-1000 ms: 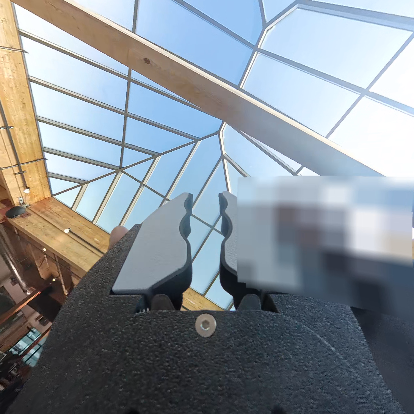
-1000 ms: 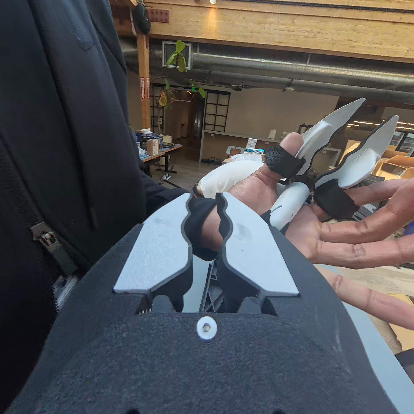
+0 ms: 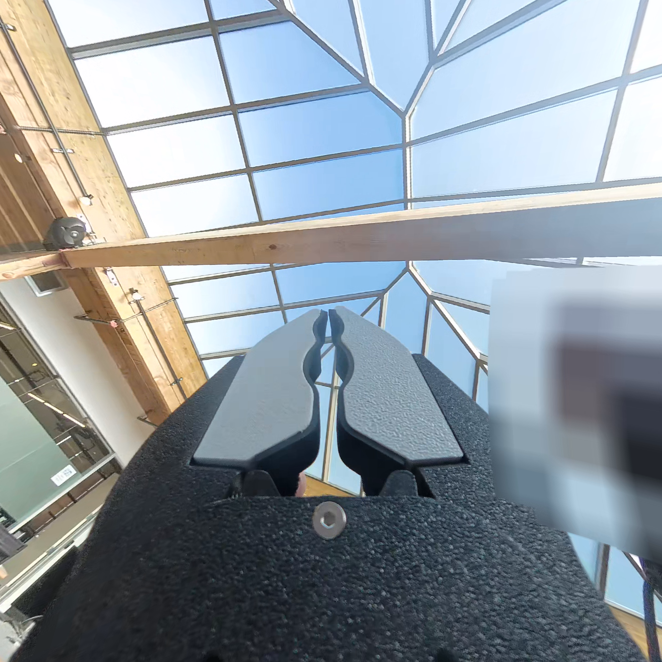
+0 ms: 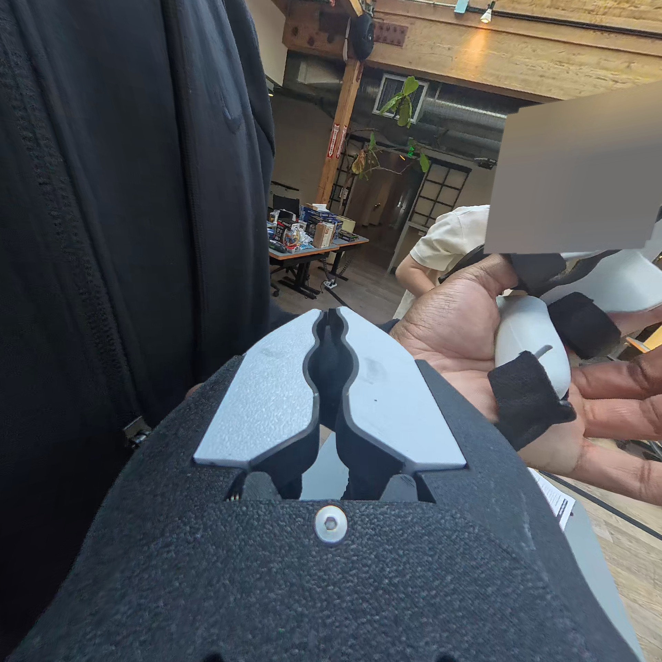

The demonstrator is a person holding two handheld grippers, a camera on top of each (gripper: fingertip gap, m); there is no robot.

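Note:
My left gripper (image 3: 327, 315) points up at a glass skylight roof (image 3: 322, 143). Its grey fingers (image 3: 272, 401) are shut with the tips almost touching, and nothing is between them. My right gripper (image 4: 329, 312) is shut too. Black cloth shows through the wavy gap between its fingers (image 4: 390, 397); I cannot tell whether it is pinched. Just right of it a person's open hand (image 4: 455, 322) wears a white finger-mounted tool (image 4: 530, 340) held on by black straps (image 4: 526, 397). A black zipped jacket (image 4: 125, 215) fills the left of the right wrist view, close to the gripper.
A wooden beam (image 3: 322, 240) crosses under the skylight, and a wooden post (image 3: 107, 215) runs down the left. In the right wrist view a table with boxes (image 4: 311, 233) stands far back by a wooden post (image 4: 340, 125). A person in a white shirt (image 4: 440, 243) bends beyond the hand. A white surface (image 4: 580, 559) lies below right.
Both grippers have gone from open to shut. The left gripper has turned under the skylight, so the beam now lies level. The hand with the white tool has moved right and nearer.

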